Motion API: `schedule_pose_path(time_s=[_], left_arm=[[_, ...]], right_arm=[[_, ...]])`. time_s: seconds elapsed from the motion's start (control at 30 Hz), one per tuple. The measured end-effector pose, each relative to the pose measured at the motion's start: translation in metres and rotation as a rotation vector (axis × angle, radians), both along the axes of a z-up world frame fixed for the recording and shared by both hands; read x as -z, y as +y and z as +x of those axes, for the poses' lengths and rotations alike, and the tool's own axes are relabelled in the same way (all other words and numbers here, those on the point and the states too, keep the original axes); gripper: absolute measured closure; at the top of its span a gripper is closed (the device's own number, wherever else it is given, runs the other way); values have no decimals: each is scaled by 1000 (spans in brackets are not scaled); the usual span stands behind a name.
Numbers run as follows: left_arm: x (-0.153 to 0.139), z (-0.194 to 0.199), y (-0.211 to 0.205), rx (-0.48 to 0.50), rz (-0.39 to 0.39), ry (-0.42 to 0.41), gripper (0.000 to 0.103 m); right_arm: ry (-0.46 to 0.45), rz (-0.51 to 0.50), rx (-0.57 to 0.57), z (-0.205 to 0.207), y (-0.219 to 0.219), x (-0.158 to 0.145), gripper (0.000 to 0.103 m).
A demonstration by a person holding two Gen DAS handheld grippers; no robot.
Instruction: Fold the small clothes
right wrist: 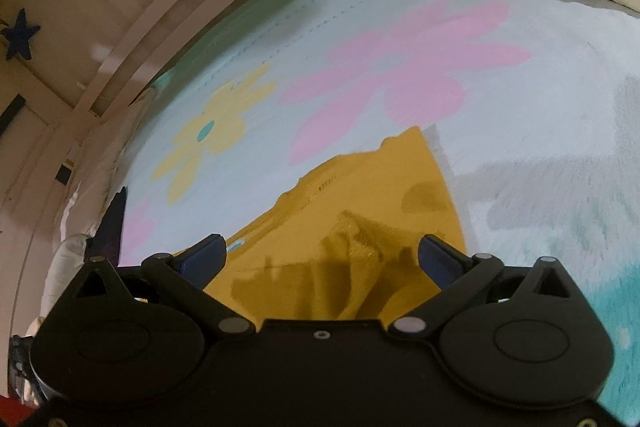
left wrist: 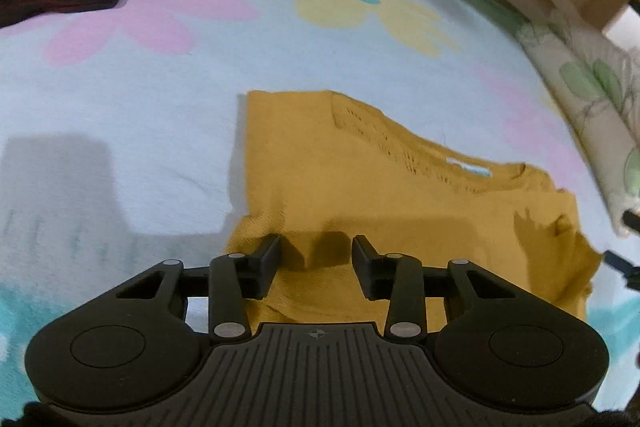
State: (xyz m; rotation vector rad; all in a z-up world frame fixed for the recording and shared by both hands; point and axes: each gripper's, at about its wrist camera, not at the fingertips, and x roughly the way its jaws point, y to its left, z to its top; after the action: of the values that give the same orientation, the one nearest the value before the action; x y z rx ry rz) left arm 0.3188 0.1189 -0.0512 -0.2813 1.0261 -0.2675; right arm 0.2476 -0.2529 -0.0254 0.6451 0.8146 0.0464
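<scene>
No readable words, numbers or brands anywhere. The mustard top (left wrist: 360, 187) carries a small white-and-blue neck tag (left wrist: 468, 165), beyond and right of the fingers, too blurred to read.

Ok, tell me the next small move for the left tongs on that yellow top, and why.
Probably lower the left tongs and close on the near edge of the yellow top. They stand open just over that edge with nothing pinched, and the top lies only partly folded on the flowered blanket.
</scene>
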Motion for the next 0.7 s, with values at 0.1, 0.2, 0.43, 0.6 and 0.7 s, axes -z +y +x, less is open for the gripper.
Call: schedule_pose_path(time_s=[0.1,0.2,0.43,0.6,0.7], left_arm=[[3,0,4,7,4,-1,64],[3,-1,7,5,2,-1,65],[4,-2,14,-6,-26,-3,66],[-6,-4,18,-56,-30,-59,66],[-16,-6,21,-85,-9,-115,65]], right_arm=[[7,-47,-48,9,8,6,4],[41,-116,-94,17,19,14,27],[81,-148,-130,25,23,32,64],[-50,-202,-185,22,34,4,88],[-235,-148,-128,10,23,-29,88]])
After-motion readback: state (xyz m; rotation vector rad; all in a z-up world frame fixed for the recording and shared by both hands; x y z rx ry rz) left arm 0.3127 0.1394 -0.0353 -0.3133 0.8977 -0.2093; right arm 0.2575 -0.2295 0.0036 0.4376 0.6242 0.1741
